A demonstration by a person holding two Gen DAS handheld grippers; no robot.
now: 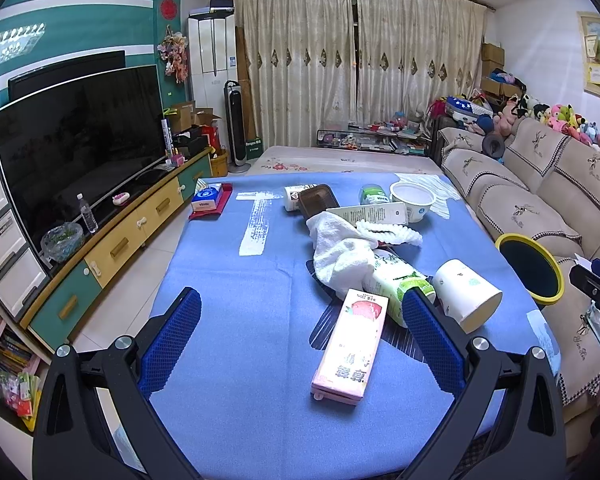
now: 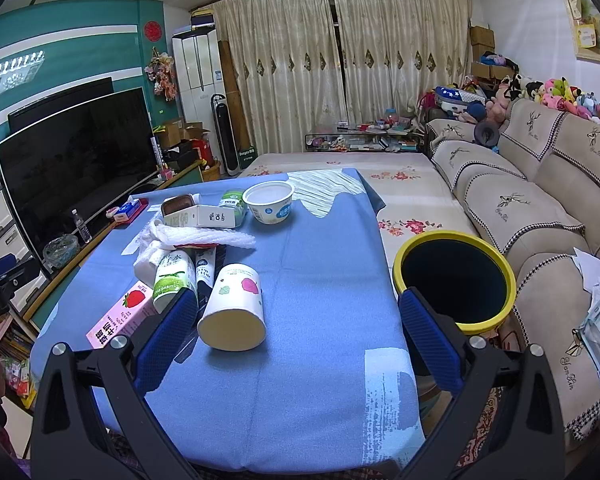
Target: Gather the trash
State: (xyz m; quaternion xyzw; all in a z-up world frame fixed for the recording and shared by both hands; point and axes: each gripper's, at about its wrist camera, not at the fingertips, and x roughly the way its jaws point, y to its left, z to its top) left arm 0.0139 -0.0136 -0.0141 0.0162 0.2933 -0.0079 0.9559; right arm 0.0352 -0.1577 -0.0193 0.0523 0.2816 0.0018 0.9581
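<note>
Both my tongs hang apart and empty over the near edge of the table (image 2: 320, 280): left gripper (image 1: 300, 332) around the pink carton (image 1: 350, 344), right gripper (image 2: 296, 332) by the tipped cup (image 2: 234, 306). The bin (image 2: 456, 280) stands beside the table's right edge.
</note>
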